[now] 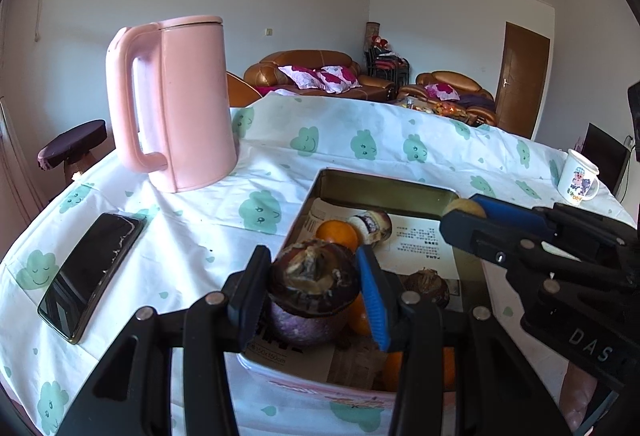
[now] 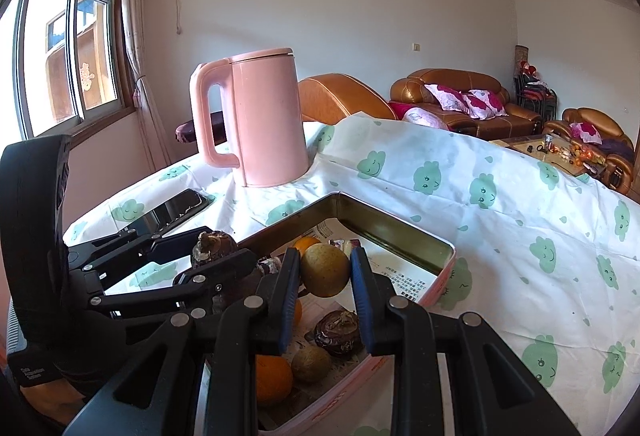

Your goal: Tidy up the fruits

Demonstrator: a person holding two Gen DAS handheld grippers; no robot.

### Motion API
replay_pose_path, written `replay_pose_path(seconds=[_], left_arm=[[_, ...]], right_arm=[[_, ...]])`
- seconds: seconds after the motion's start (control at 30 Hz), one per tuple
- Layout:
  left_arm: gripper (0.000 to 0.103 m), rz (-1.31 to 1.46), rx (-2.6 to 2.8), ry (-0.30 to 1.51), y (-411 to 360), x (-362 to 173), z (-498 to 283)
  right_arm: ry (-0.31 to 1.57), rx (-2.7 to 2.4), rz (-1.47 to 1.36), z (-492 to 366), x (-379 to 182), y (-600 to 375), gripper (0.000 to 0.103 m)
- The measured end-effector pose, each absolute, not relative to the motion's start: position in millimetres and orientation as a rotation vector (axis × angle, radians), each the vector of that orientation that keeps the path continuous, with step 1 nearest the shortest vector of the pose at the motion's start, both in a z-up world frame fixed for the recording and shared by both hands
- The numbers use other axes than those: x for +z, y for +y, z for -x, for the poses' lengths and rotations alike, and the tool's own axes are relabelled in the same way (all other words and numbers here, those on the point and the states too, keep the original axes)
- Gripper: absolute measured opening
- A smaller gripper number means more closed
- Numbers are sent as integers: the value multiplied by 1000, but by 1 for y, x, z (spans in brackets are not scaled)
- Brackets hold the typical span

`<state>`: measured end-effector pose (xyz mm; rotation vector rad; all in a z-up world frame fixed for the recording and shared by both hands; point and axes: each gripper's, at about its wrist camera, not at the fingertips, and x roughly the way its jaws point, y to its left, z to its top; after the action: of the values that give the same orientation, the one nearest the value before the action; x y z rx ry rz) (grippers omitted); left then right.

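A shallow metal tin point(image 1: 380, 185) lined with newspaper sits on the table and holds oranges point(image 1: 337, 234) and dark purple fruits point(image 1: 429, 286). My left gripper point(image 1: 314, 290) is shut on a dark purple mangosteen-like fruit point(image 1: 314, 284), held over the tin's near left corner. My right gripper point(image 2: 325, 276) is shut on a round yellow-brown fruit point(image 2: 325, 270) above the tin point(image 2: 404, 232). In the right wrist view, an orange point(image 2: 272, 376), a brown fruit point(image 2: 311, 364) and a purple fruit point(image 2: 340, 332) lie in the tin. The right gripper also shows in the left wrist view point(image 1: 464, 214).
A tall pink kettle point(image 1: 180, 104) stands at the back left of the table. A black phone point(image 1: 92, 272) lies left of the tin. A white cartoon mug point(image 1: 579, 178) stands at the far right. The tablecloth point(image 1: 280, 164) is white with green clouds.
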<state>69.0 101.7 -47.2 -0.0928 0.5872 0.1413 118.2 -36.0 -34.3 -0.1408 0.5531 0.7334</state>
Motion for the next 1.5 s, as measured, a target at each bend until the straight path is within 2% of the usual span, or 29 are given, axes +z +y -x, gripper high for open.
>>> replay_pose_path(seconds=[0.73, 0.77, 0.8, 0.83, 0.93, 0.97, 1.0, 1.1, 1.23, 1.5], left_arm=[[47, 50, 143, 626, 100, -56, -69], [48, 60, 142, 629, 101, -56, -69], [49, 65, 145, 627, 102, -56, -68], [53, 71, 148, 627, 103, -56, -68], [76, 116, 161, 633, 112, -57, -67], [80, 129, 157, 633, 113, -57, -65], [81, 139, 147, 627, 114, -56, -63], [82, 126, 134, 598, 108, -49, -58], [91, 124, 130, 562, 104, -37, -50], [91, 124, 126, 527, 99, -23, -42]], right_arm=[[727, 808, 136, -127, -68, -28, 28], [726, 806, 138, -126, -68, -28, 29], [722, 801, 139, -126, -67, -29, 35], [721, 795, 136, -126, -67, -31, 38], [714, 792, 119, -124, -64, -39, 45], [709, 791, 113, -123, -63, -41, 48], [704, 787, 108, -122, -61, -44, 52], [688, 777, 107, -117, -54, -51, 53], [656, 742, 122, -109, -45, -61, 55], [604, 623, 82, -99, -32, -103, 60]])
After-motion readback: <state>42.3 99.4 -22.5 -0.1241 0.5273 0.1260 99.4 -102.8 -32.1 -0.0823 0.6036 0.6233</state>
